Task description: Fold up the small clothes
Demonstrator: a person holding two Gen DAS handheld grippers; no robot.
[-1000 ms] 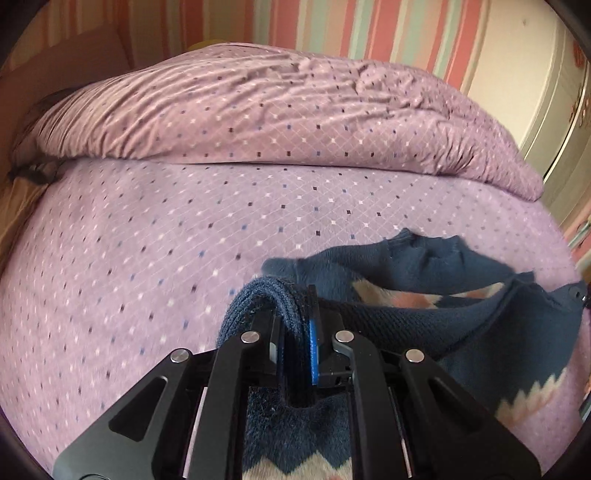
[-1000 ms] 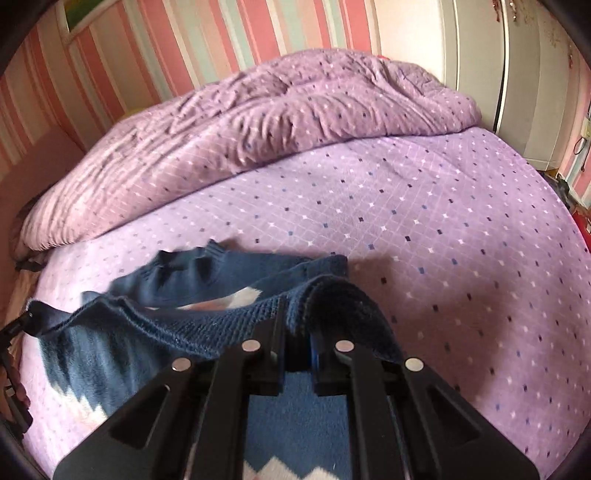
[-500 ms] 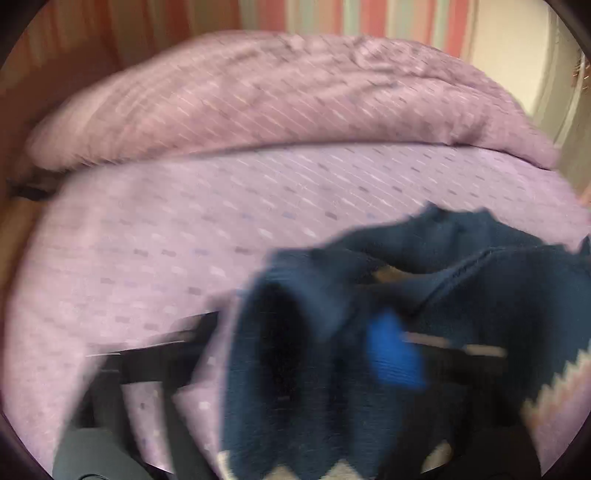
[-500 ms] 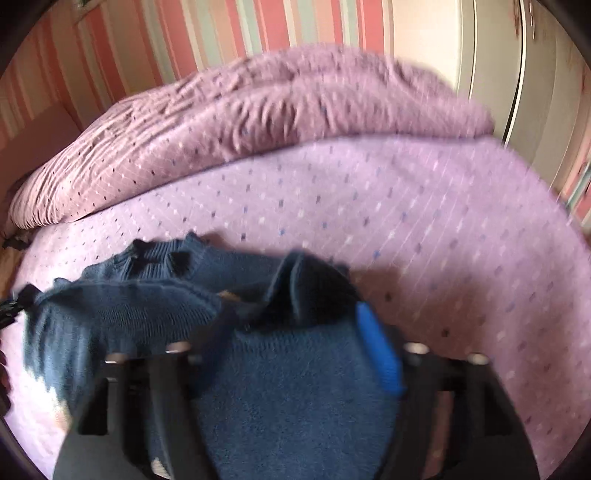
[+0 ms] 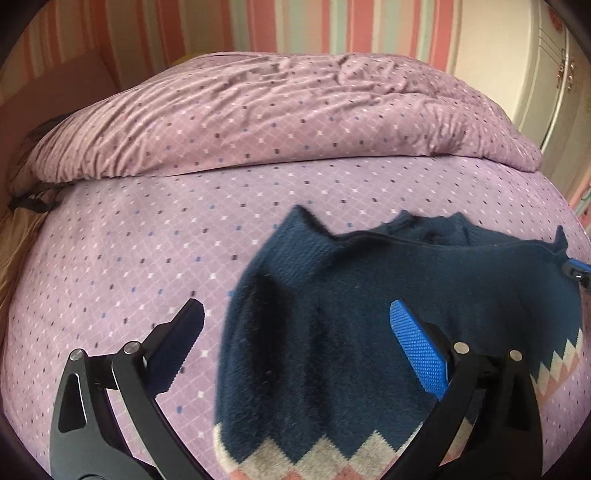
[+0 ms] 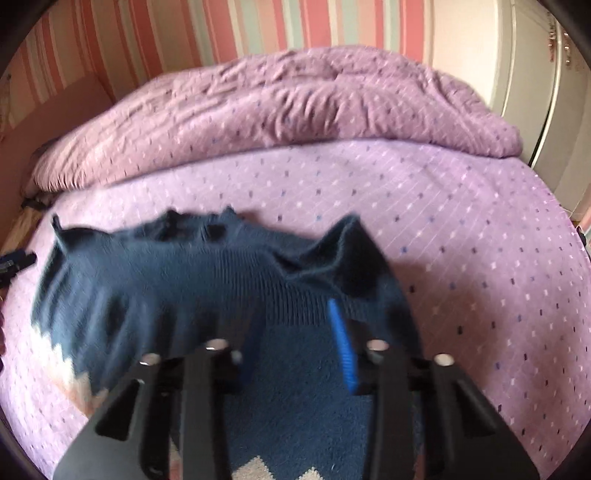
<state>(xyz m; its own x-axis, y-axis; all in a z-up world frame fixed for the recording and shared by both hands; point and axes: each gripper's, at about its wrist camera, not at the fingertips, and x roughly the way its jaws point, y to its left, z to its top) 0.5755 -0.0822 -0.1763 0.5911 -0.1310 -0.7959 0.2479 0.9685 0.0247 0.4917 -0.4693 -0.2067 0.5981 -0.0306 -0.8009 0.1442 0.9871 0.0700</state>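
Left gripper [image 5: 295, 332] jaws spread wide, nothing pinched; its blue ribbed pad [image 5: 419, 350] sits clear of the cloth surface. Navy knitted small sweater with cream-and-pink zigzag band [image 5: 369, 314] lies directly below and ahead of it, on the lilac diamond-print bedsheet [image 5: 147, 240]. Right gripper [image 6: 295, 332] jaws closing, narrow gap, sweater fabric under and between them, pads not visibly clamping; view blurred. Crumpled lilac duvet [image 5: 277, 118] well beyond both grippers. Striped pink wall [image 6: 184, 33] behind.
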